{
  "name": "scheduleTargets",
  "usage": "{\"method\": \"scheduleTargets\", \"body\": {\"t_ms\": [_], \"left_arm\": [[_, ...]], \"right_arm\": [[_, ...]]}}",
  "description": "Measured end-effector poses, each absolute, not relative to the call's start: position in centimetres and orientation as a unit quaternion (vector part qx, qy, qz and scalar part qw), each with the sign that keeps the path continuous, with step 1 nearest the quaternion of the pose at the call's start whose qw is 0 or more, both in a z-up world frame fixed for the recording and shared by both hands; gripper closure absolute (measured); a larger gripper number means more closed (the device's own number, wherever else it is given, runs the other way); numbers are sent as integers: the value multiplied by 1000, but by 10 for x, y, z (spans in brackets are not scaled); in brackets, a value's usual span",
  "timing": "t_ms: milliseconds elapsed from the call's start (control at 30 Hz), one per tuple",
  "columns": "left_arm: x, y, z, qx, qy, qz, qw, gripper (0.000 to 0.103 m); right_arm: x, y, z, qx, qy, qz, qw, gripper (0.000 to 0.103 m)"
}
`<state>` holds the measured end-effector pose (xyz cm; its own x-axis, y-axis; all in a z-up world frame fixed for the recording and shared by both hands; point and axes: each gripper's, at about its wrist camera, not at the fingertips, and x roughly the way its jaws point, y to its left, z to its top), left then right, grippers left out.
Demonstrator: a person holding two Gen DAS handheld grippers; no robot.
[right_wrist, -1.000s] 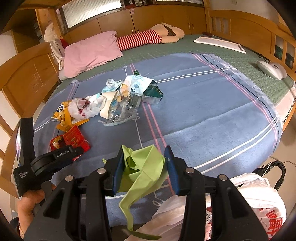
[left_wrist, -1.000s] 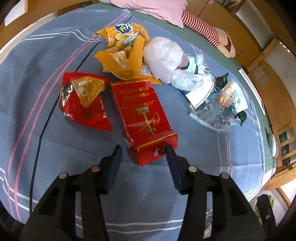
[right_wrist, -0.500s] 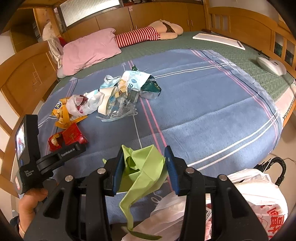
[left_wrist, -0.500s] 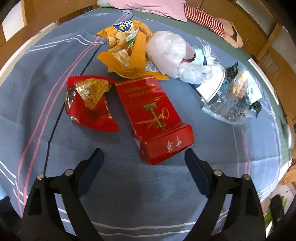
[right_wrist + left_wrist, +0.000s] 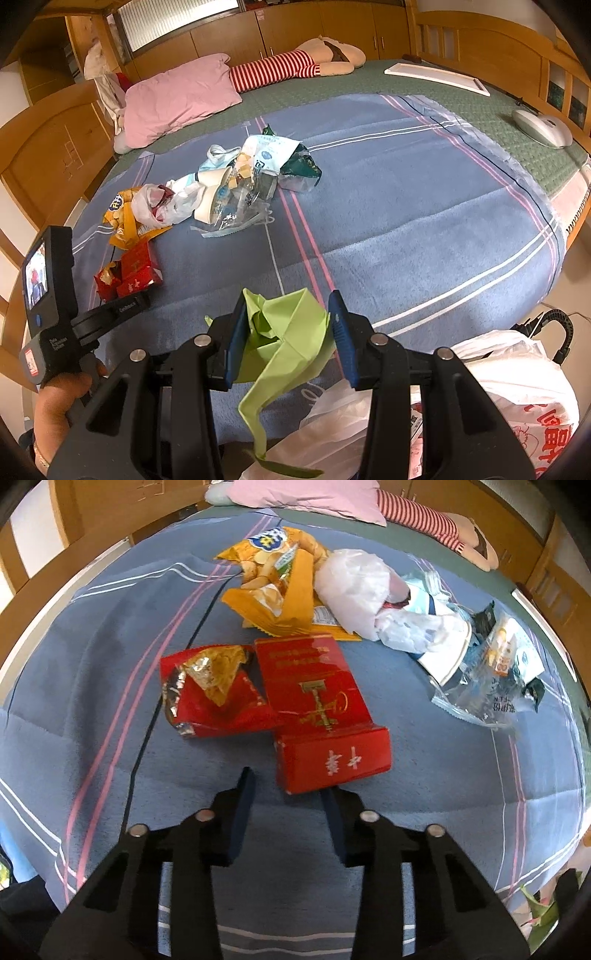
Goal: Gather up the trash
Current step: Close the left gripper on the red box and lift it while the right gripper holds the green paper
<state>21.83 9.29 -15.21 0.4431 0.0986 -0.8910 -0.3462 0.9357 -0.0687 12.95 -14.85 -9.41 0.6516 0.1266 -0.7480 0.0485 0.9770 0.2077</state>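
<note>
Just ahead of the left gripper's parted, empty jaws, the red box; right gripper jaws clamping green paper.

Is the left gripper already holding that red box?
No, the left gripper is open just short of the red box, which lies on the blue blanket with neither finger touching it.

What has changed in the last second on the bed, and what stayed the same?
The left gripper opened wide, then narrowed again near the end of the red cardboard box, gripping nothing. The right gripper stayed shut on the crumpled green paper above the white plastic bag. The trash did not move.
</note>
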Motion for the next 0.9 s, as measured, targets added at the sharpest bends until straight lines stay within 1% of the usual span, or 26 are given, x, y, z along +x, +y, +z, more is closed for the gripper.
{"method": "scheduleTargets", "body": {"t_ms": [167, 233, 400, 533, 567, 600, 633, 667, 700, 733, 800, 833, 900], "left_arm": [[213, 100, -152, -136, 510, 133, 839, 93], [207, 103, -150, -147, 511, 126, 838, 95], [188, 109, -141, -170, 501, 116, 840, 96], [181, 112, -130, -159, 477, 136, 854, 95], [182, 112, -128, -152, 470, 146, 857, 94], [182, 111, -127, -149, 468, 151, 858, 90], [184, 111, -127, -149, 468, 155, 857, 73], [185, 112, -127, -150, 469, 158, 856, 52], [187, 113, -129, -157, 469, 163, 854, 44], [188, 114, -128, -162, 469, 165, 852, 38], [192, 115, -133, -168, 476, 165, 848, 32], [195, 117, -137, -168, 484, 165, 843, 24], [203, 118, -147, -176, 506, 164, 828, 20]], "right_arm": [[129, -146, -97, 105, 419, 22, 902, 60], [129, -145, -98, 105, 419, 22, 902, 60], [130, -143, -99, 106, 420, 23, 901, 60], [131, -139, -101, 106, 421, 25, 901, 60], [130, -137, -100, 104, 421, 27, 901, 60], [130, -137, -100, 103, 421, 28, 901, 60], [130, -136, -100, 101, 420, 28, 901, 60], [129, -136, -99, 100, 420, 28, 902, 60], [129, -136, -99, 101, 420, 28, 902, 60], [129, -137, -98, 102, 419, 28, 902, 60], [128, -139, -96, 102, 418, 26, 903, 60], [128, -140, -96, 102, 418, 26, 903, 60], [127, -141, -95, 102, 417, 26, 903, 60]]}}
